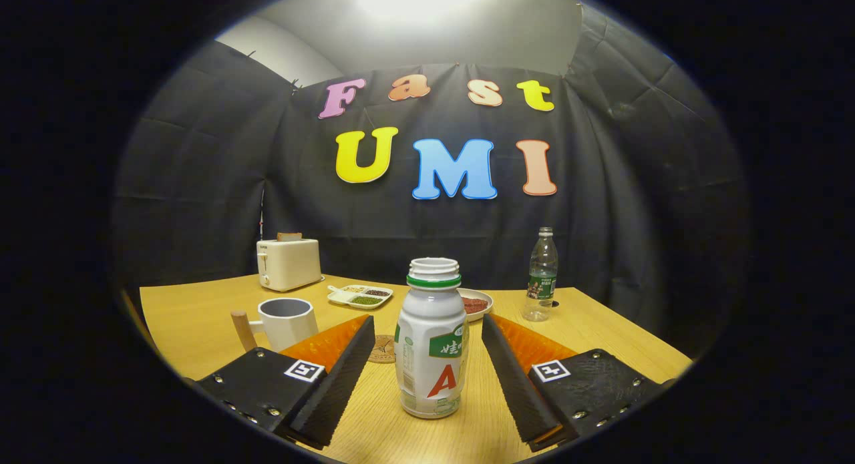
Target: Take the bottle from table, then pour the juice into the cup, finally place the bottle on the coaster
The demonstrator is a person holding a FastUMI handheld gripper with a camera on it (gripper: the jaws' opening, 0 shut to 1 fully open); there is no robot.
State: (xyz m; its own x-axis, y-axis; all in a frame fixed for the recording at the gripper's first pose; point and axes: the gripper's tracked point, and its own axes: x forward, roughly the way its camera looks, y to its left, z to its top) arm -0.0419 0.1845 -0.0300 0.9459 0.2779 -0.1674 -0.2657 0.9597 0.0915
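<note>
Wooden table [200, 317], dark cloth behind. Bottle [431, 344] upright, uncapped, dead ahead at 12 o'clock between the fingers; gripper [427, 357] spread wide, not touching it. Coaster [383, 349] just beyond at 11, cup [286, 320] at 10. Risk: an off-centre close could tip the bottle and spill.

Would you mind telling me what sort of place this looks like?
Probably a staged kitchen-table booth: a wooden table against black cloth, with a toaster, mug and bottle standing between the open tongs.
</note>
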